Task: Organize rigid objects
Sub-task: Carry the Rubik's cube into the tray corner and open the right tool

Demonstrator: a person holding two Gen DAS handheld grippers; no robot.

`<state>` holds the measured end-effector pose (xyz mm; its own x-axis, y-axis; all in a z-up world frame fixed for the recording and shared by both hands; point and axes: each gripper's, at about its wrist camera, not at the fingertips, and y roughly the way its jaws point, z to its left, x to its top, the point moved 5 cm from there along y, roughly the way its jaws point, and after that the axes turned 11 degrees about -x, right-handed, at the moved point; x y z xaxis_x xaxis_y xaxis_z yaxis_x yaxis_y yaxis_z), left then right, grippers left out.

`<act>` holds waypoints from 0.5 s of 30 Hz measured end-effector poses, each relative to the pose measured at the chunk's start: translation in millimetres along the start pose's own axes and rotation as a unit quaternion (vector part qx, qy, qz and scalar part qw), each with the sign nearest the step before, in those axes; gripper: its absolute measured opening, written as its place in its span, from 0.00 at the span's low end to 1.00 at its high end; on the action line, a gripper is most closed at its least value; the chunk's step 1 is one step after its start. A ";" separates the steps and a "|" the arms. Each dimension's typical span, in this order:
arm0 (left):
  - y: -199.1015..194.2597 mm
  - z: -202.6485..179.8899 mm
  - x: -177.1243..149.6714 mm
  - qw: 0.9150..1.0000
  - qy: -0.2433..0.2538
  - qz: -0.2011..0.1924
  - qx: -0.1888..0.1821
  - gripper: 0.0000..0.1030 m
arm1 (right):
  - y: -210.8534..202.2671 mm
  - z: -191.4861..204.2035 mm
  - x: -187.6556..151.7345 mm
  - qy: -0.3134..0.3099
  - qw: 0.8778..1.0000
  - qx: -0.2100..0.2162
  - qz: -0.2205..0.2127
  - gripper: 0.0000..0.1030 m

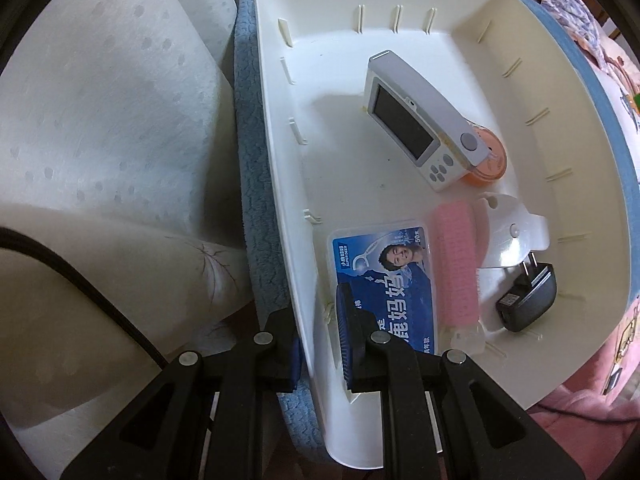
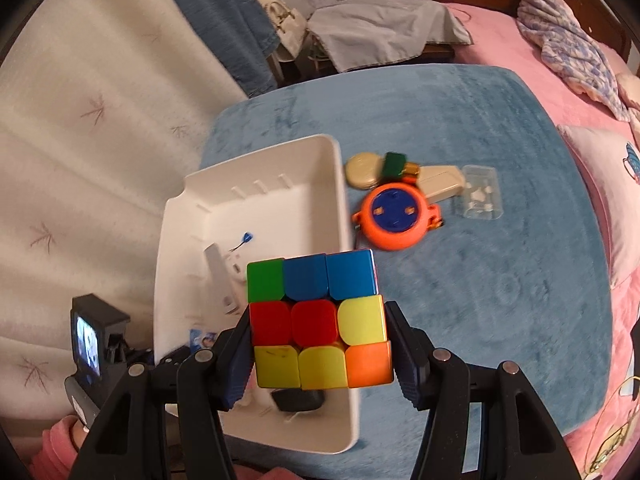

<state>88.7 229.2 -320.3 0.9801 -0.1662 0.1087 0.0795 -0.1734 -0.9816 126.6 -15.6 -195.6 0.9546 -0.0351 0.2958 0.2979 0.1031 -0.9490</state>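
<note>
A white plastic bin (image 1: 276, 128) lies on a blue mat. My left gripper (image 1: 316, 354) is shut on its near wall, one finger outside and one inside. In the bin are a white digital camera (image 1: 412, 120), an orange round tub (image 1: 490, 160), a blue floss-pick box (image 1: 384, 276), a pink hair roller (image 1: 456, 268), a clear plastic piece (image 1: 508, 236) and a black plug adapter (image 1: 528, 296). My right gripper (image 2: 320, 356) is shut on a colourful puzzle cube (image 2: 320, 320), held in the air over the bin's (image 2: 344, 208) right side.
On the blue mat (image 2: 500, 300) right of the bin lie an orange round gadget (image 2: 396, 216), a beige round case (image 2: 362, 170), a green block (image 2: 394, 164), a beige flat item (image 2: 440, 184) and a clear small box (image 2: 480, 194). White bedding lies left, pink bedding right.
</note>
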 end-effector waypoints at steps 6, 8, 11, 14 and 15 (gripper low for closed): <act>-2.4 5.1 -3.7 1.000 0.006 -0.001 0.002 0.15 | 1.0 29.6 -22.1 0.004 1.000 0.008 -0.006 0.58; -3.3 6.5 -3.8 1.000 0.000 0.000 -0.001 0.15 | 3.6 39.5 -29.5 0.004 1.000 0.012 -0.005 0.58; -4.5 7.7 -3.2 1.000 -0.004 0.002 -0.006 0.15 | 8.3 53.0 -41.1 0.002 1.000 0.020 -0.003 0.58; -4.3 12.0 -1.3 1.000 0.000 0.003 -0.011 0.15 | 11.6 64.7 -50.3 -0.013 1.000 0.019 -0.004 0.58; -4.9 12.8 -1.3 1.000 -0.003 0.002 -0.014 0.15 | 12.8 67.6 -53.1 -0.017 1.000 0.020 -0.004 0.58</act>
<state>89.3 242.8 -317.7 0.9814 -0.1610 0.1042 0.0709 -0.2004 -0.9771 79.9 54.8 -216.1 0.9513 -0.0033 0.3082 0.3055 0.1419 -0.9415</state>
